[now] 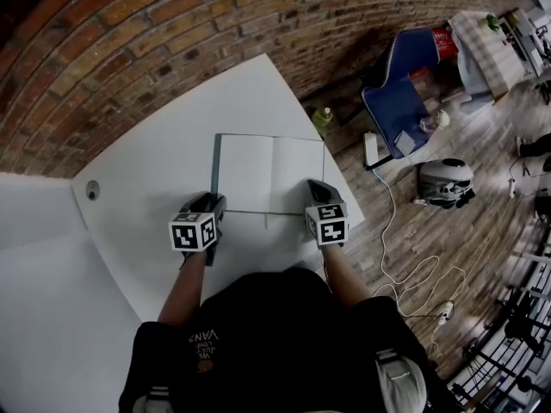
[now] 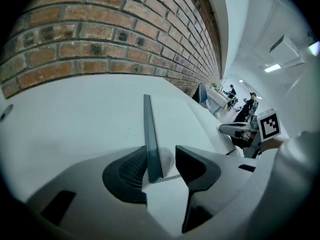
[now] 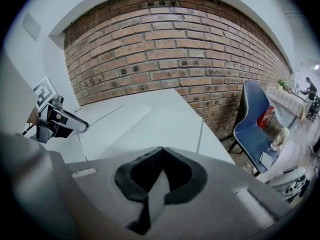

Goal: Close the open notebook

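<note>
Left gripper point(image 2: 162, 156): jaws spread wide, gripping nothing; stationed at the 7 o'clock corner of the notebook point(image 1: 269, 175). The teal cover edge point(image 2: 149, 129) runs up between the jaws, close against the left-hand pad and apart from the right-hand one, so it sits in the gap unpinched. Placement reads as a lead-in to taking the left cover by its corner, the natural place to lift it from. Right gripper point(image 3: 161, 151): jaws drawn together at the tips, nothing plainly caught; a pale sliver shows below the meeting point, and whether that is page or desk cannot be told. It sits at the notebook's 5 o'clock corner, over the right page point(image 3: 160, 124), probably to keep that half from sliding or lifting while the other half is turned. Notebook: lying open and flat, blank pages up, spine running 12 to 6 o'clock, at the middle of the white desk point(image 1: 164, 153), directly ahead of the person. Task not yet begun in effect, as neither half is raised. Surroundings: brick wall point(image 1: 172, 24) from 10 to 1 o'clock beyond the desk; blue chair point(image 1: 396, 110) at 2 o'clock on the wooden floor.
</note>
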`<state>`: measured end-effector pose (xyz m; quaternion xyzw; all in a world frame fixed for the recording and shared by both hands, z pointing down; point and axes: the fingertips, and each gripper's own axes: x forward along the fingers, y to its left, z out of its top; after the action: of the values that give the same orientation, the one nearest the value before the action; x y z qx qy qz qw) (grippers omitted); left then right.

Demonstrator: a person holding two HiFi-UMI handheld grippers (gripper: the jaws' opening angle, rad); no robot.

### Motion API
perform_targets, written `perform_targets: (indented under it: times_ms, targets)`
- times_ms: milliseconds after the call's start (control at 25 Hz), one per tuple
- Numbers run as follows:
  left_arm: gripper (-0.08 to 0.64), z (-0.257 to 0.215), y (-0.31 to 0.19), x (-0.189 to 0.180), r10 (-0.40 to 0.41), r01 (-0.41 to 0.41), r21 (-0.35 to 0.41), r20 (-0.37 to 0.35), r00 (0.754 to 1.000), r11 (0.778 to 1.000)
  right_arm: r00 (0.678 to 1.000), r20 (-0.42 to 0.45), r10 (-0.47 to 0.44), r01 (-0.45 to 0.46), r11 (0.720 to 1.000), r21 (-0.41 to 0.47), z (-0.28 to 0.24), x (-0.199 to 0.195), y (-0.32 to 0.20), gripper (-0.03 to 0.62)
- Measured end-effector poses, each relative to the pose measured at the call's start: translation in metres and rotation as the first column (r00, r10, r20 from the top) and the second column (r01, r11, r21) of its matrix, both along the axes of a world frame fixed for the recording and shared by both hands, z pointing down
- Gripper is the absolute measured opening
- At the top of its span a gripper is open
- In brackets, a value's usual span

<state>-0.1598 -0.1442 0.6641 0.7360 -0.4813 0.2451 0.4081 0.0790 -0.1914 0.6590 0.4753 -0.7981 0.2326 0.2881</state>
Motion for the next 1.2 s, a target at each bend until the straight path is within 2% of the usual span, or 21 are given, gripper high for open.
perform_targets:
  times_ms: [440, 600, 800, 1200]
  targets:
    - [0.169, -0.005, -0.002, -0.004, -0.087, 0.085, -0.025, -0.096, 0.992, 0.996, 1.000, -0.007, -0.003, 0.003, 1.000, 0.001, 0.000, -0.001, 0.000, -0.002]
    - [0.088, -0.004, -0.004, -0.009, -0.111, 0.108, -0.034, -0.101, 0.989, 0.994, 1.000, -0.017, -0.012, 0.012, 1.000, 0.002, 0.000, -0.001, 0.000, -0.002]
    - [0.038, -0.005, -0.005, -0.010, -0.118, 0.114, -0.037, -0.127, 0.985, 0.993, 1.000, -0.025, -0.018, 0.019, 1.000, 0.002, 0.001, -0.001, 0.000, -0.002]
    - [0.031, -0.018, -0.005, -0.007, -0.141, 0.137, -0.032, -0.202, 0.969, 0.990, 1.000, -0.020, -0.018, 0.018, 1.000, 0.003, 0.000, 0.000, 0.001, -0.002]
